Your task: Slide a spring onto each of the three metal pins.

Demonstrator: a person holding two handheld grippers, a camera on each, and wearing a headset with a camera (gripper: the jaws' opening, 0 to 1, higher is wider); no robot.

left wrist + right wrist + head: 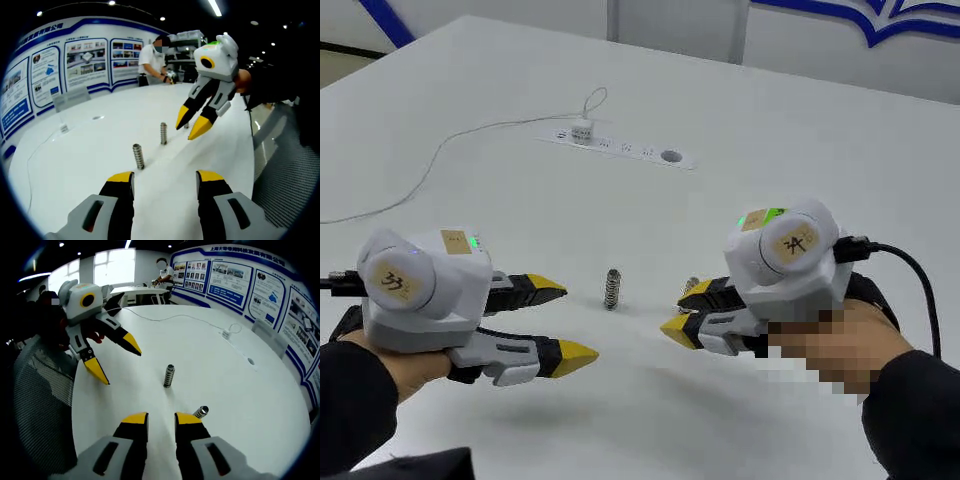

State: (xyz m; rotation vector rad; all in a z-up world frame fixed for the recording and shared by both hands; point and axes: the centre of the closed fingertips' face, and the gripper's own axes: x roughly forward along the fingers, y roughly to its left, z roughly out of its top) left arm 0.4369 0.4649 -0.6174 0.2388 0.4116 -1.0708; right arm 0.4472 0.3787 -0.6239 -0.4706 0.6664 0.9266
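Ahead of the empty, spread left hand-held gripper (580,322), a grey coiled metal spring (612,289) stands upright. Just beyond the right hand-held gripper (672,314), narrowly parted and empty, sits a second spring (691,285), presumably its next pickup.
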